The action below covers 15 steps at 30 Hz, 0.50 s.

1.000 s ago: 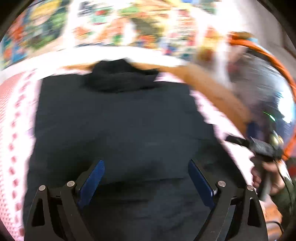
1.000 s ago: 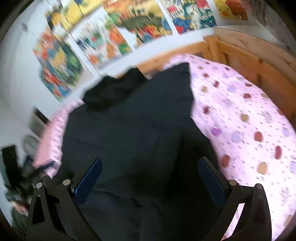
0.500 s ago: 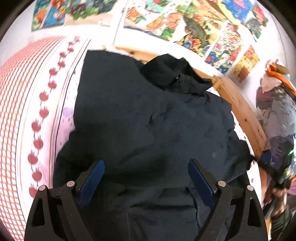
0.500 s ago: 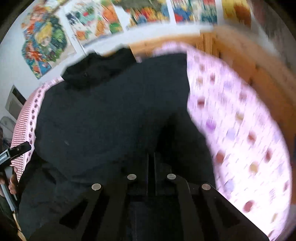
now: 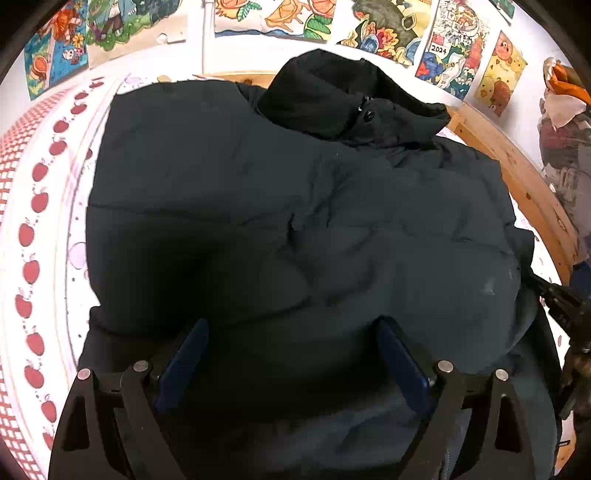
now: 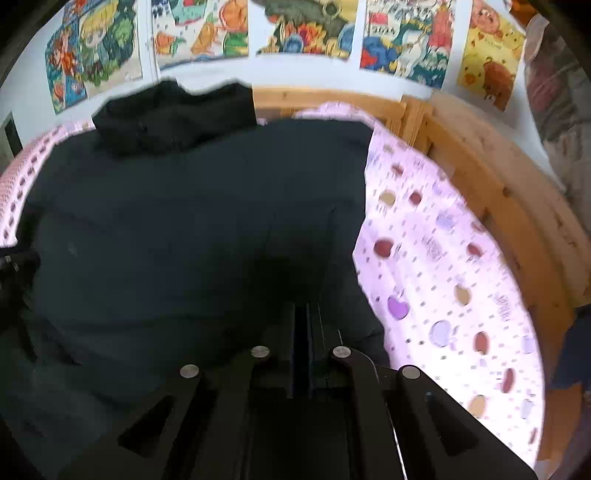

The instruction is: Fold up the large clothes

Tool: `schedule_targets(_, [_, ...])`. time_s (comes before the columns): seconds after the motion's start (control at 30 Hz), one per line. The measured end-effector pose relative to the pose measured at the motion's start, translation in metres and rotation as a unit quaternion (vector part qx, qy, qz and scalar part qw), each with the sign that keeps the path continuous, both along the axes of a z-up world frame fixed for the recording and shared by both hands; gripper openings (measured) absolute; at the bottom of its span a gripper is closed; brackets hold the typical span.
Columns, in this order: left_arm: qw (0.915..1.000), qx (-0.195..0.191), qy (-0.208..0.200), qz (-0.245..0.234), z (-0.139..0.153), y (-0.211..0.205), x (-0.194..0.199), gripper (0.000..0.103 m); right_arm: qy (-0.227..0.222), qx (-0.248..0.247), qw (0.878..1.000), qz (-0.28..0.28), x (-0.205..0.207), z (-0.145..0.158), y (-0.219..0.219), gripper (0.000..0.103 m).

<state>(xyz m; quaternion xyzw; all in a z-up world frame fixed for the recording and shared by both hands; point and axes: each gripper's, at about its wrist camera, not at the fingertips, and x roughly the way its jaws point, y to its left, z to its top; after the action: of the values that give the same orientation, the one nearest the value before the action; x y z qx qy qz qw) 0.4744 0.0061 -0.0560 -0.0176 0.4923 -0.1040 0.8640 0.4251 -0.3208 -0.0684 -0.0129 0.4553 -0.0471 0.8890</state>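
Observation:
A large black hooded jacket point(image 5: 295, 221) lies spread on the bed, hood point(image 5: 332, 99) toward the wall. My left gripper point(image 5: 291, 332) is open, its blue-padded fingers point(image 5: 186, 354) straddling the jacket's near hem. In the right wrist view the jacket point(image 6: 184, 229) fills the left and middle. My right gripper point(image 6: 306, 314) is shut on the jacket's near right edge. The right gripper also shows at the right edge of the left wrist view point(image 5: 561, 299).
The bed sheet point(image 6: 443, 277) is pink with apple prints, bare to the right of the jacket. A wooden bed frame point(image 6: 498, 192) runs along the far and right sides. Posters point(image 6: 303, 26) cover the wall. Clothes point(image 5: 565, 122) hang at the right.
My right gripper closed from open onto the jacket's edge. My left gripper swung left and came closer over the hem, still open.

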Motion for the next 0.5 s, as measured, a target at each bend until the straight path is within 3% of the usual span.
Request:
schedule_targets(0.17, [0.9999,0.016,0.002,-0.003,-0.006,-0.004,-0.002,0.095,-0.003,-0.012,1.0,0.014,0.003,-0.011,0.001,0.005])
schedule_targets(0.27, [0.9999,-0.01,0.0,0.004,0.005,0.006,-0.004,0.093,-0.007,-0.007,1.0,0.029,-0.002,-0.003,-0.001,0.008])
schedule_targets(0.37, [0.9978,-0.053,-0.032,0.026,0.031,0.024,-0.005,0.093,-0.026,-0.009,0.998,0.05,-0.009,0.018,-0.005,0.012])
schedule_targets(0.4, [0.9967,-0.054,-0.053,0.029,0.043,0.027,-0.002,0.093,-0.034,-0.009,0.998,0.055,-0.01,0.022,-0.007,0.017])
schedule_targets(0.5, [0.9925,-0.033,-0.114,0.027,0.071,0.025,0.009,0.094,-0.066,0.006,0.996,0.061,0.002,0.048,-0.011,0.065])
